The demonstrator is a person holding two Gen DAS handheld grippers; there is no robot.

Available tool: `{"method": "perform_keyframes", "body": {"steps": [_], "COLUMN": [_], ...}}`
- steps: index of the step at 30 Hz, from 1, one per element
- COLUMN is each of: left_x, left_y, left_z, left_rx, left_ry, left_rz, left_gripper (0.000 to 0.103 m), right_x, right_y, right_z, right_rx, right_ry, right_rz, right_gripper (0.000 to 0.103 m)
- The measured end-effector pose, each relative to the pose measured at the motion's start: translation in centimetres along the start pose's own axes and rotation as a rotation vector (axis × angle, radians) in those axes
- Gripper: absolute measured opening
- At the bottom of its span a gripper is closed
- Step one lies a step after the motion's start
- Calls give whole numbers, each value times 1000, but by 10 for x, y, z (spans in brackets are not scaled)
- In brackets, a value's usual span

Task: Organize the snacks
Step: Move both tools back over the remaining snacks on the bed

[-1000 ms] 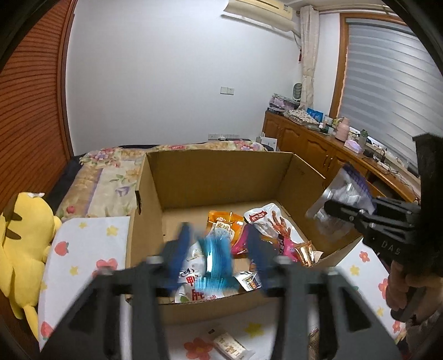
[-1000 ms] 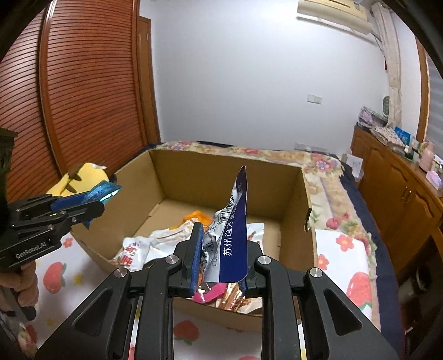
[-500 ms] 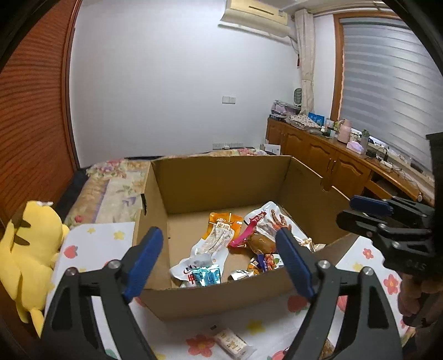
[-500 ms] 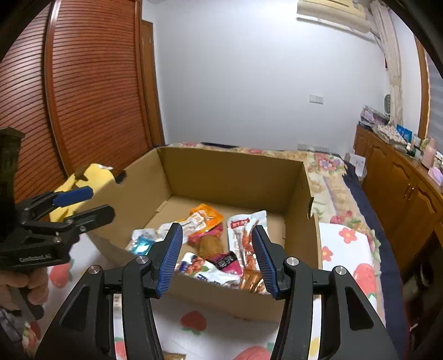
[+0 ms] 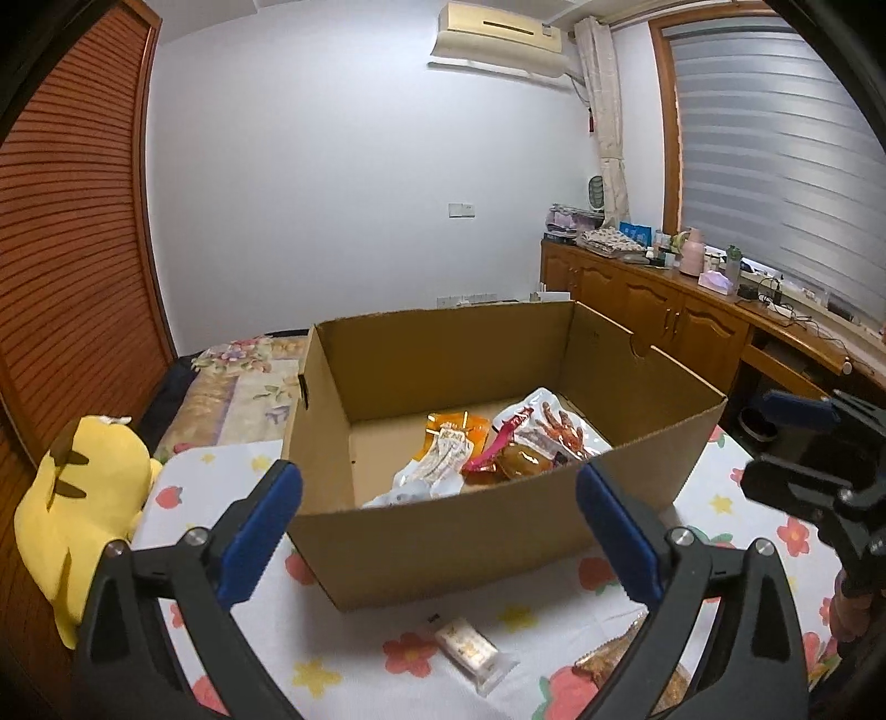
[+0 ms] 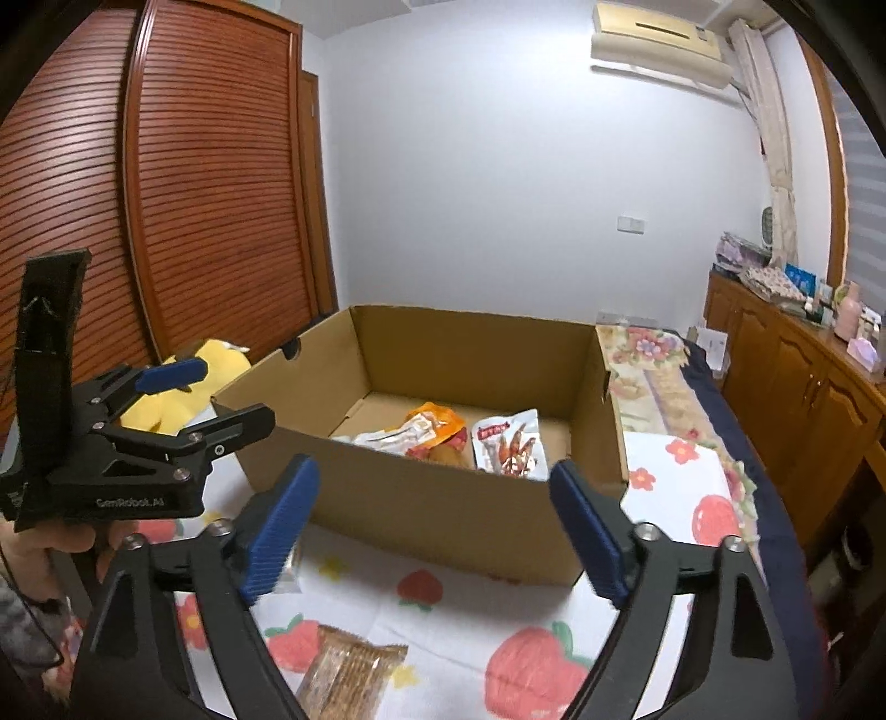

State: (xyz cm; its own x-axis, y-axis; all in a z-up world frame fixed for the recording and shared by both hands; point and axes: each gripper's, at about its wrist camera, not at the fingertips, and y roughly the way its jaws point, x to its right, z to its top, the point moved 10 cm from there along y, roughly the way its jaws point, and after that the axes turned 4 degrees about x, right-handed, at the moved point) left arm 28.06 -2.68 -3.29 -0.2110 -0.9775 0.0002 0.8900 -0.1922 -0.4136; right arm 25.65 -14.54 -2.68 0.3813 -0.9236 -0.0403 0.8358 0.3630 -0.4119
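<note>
It is a home bedroom: a bed (image 6: 653,382) with flowered cover, a wooden wardrobe (image 6: 210,183), an air conditioner (image 5: 498,39), a plush toy (image 5: 77,498).

Your open cardboard box (image 5: 487,531) sits upright on the flowered sheet, holding an orange packet (image 5: 451,429), a white pouch printed with red chicken feet (image 5: 554,423) and other packets jumbled together. In front of it lie a small white wrapped bar (image 5: 470,651) and a brown biscuit pack (image 6: 349,675).
</note>
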Motion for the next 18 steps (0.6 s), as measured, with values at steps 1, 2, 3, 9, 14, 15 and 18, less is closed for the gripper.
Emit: {"method": "perform_keyframes", "body": {"steps": [1,2,3,9,14,15,18], "left_x": [0,0,-1,-2,-4,-5,-5], "left_y": [0,-1,-2,-4,-8,-8,-8], "left_z": [-3,-6,-8,-25,-43,-47,-61], "left_rx": [-5,-8,-12,-38,-61,-68,-99], "left_ry": [1,2,3,-12,-22,-26,-42], "left_rz": [1,1,1,-4,-4,-4,-10], "left_gripper": [100,100,100,100,100,100,100], "right_x": [-1,-1,-1,-7,-16,-18,-24], "right_y": [-1,-2,-3,-3,-1,-1,2], "right_z": [-3,-6,-10,-31,-49,-53,-64], "right_rx": [-5,-10,-14,-47,-82,-88,-116], "right_ry": [-2,-5,-7,-12,-15,-13,-5], "right_rz": [0,-2,-7,-5,14,19,38], "right_gripper": [89,89,89,89,89,89,89]}}
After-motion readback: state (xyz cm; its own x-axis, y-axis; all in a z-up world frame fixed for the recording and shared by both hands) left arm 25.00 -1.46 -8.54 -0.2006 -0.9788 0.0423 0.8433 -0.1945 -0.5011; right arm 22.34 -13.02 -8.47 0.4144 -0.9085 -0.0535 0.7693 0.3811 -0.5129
